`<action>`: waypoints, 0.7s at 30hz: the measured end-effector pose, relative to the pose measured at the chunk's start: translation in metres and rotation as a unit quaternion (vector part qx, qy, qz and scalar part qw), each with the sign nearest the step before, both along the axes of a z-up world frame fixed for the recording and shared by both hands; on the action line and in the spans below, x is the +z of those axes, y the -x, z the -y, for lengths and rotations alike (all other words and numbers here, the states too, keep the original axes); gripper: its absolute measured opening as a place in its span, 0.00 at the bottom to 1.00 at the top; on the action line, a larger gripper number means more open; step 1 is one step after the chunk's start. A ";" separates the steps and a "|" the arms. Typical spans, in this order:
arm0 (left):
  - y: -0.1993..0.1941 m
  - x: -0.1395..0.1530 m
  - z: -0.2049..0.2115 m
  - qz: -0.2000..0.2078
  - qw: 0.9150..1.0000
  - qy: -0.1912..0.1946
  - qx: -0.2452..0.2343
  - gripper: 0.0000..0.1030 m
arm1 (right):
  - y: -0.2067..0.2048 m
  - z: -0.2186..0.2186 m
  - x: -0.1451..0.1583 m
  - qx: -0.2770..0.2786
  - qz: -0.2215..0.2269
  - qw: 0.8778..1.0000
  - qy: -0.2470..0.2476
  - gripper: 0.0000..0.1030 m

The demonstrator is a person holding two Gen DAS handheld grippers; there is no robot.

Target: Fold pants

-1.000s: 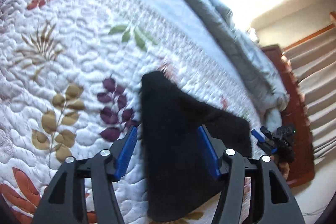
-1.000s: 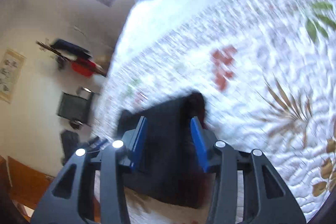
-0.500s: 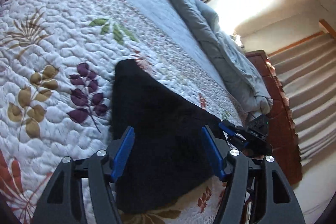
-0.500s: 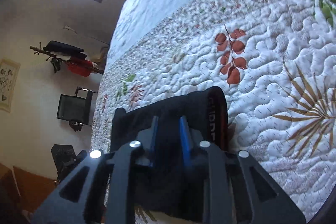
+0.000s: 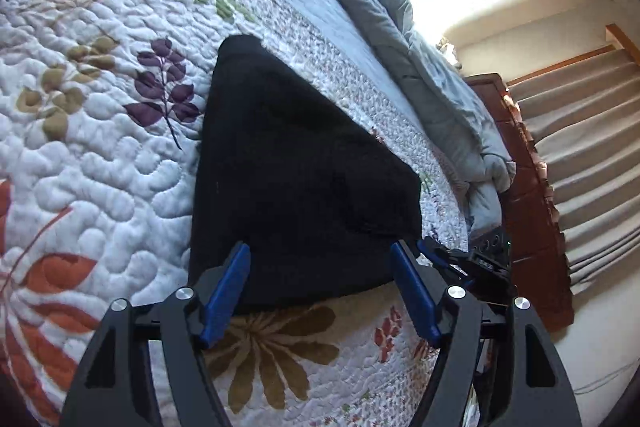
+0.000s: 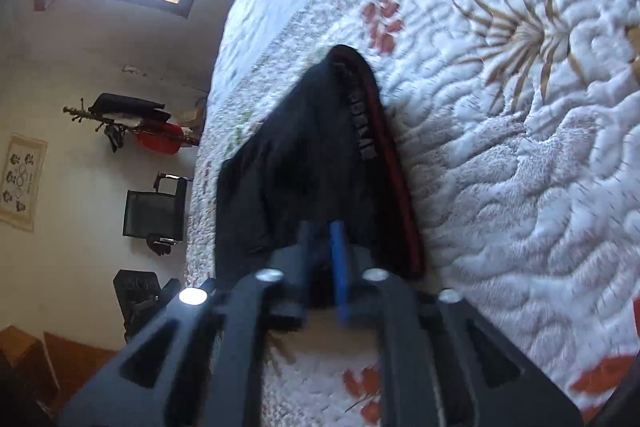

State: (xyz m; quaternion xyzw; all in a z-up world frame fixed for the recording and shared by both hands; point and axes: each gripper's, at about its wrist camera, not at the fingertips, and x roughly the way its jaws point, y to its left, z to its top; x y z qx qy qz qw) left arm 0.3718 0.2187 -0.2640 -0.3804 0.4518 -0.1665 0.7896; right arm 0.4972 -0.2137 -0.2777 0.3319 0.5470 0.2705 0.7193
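Observation:
The black pants [image 5: 296,171] lie folded into a flat wedge on the quilted bed. My left gripper [image 5: 320,251] is open, its blue fingers spread over the near edge of the pants, holding nothing. My right gripper [image 6: 322,227] is shut on the near edge of the pants [image 6: 304,147], whose red-striped waistband [image 6: 372,131] runs along the right side. The right gripper also shows in the left wrist view [image 5: 472,263], at the right corner of the pants.
The white quilt [image 5: 88,155] with leaf patterns covers the bed. A grey duvet [image 5: 400,39] is bunched along the far side. A wooden headboard [image 5: 532,203] and curtains stand at the right. A chair [image 6: 154,215] and wall rack stand beyond the bed's left edge.
My right gripper closed on the pants edge and shifted. My left gripper drew back toward the near edge of the pants, staying open.

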 end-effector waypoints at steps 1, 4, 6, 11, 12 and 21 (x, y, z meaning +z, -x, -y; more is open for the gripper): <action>0.011 0.012 -0.001 0.003 1.000 -0.015 0.002 0.71 | 0.012 0.000 0.018 -0.001 0.014 1.000 0.015 0.37; 0.053 0.048 0.003 0.017 0.997 -0.079 0.017 0.81 | 0.056 -0.006 0.072 0.001 0.074 0.994 0.076 0.59; 0.092 0.080 0.015 0.037 0.990 -0.134 0.029 0.88 | 0.101 -0.014 0.113 -0.002 0.122 0.982 0.145 0.87; 0.186 0.152 0.056 0.068 0.960 -0.268 0.037 0.96 | 0.218 -0.038 0.177 -0.008 0.194 0.941 0.276 0.96; 0.202 0.164 0.063 0.070 0.954 -0.287 0.043 0.96 | 0.246 -0.043 0.187 -0.011 0.188 0.938 0.290 0.96; 0.340 0.257 0.117 0.129 0.922 -0.361 0.061 0.96 | 0.405 -0.069 0.273 -0.010 0.268 0.894 0.359 0.97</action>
